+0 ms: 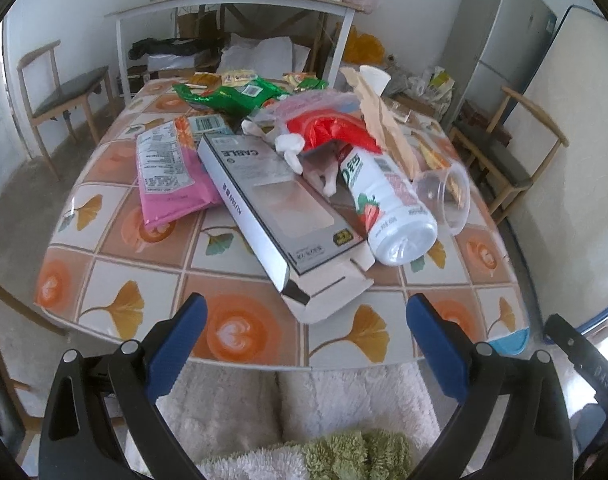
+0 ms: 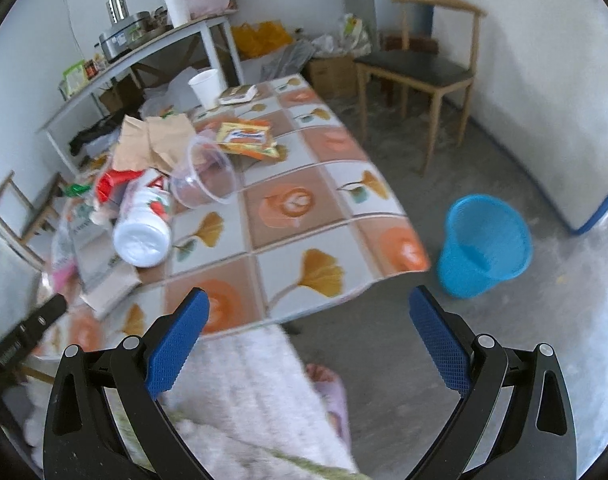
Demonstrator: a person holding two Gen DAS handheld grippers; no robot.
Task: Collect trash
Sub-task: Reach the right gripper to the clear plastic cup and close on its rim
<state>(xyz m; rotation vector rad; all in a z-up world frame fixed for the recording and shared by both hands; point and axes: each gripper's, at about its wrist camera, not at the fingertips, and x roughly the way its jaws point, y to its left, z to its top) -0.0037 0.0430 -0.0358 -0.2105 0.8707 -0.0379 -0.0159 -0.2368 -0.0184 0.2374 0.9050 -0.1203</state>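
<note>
Both tools hang wide, jaws spread and holding nothing. The left tool point(image 1: 306, 312) sits over the near edge of the counter point(image 1: 115, 268), and straight ahead of it lies the trash heap: a long cable box point(image 1: 275, 208) angled toward the jaws, its open flap just beyond the fingertips. Left of the box, a pink packet point(image 1: 167, 168) lies flat, partly tucked under it. Right of the box, a white bottle point(image 1: 388, 208) lies on its side, base toward the tool, with a clear cup point(image 1: 448, 196) tipped over just beside it. Farther ahead sit a red bag point(image 1: 332, 130), a green wrapper point(image 1: 231, 96) and brown paper point(image 1: 380, 120), all piled together. The right tool point(image 2: 308, 307) hovers off the counter's corner, over the floor. Ahead and to its right stands a blue bin point(image 2: 484, 240) on the floor, upright, just beside the counter. Ahead to its left the bottle and cup lie touching; beyond them, a yellow packet point(image 2: 247, 138) and a white paper cup point(image 2: 205, 87) standing upright.
</note>
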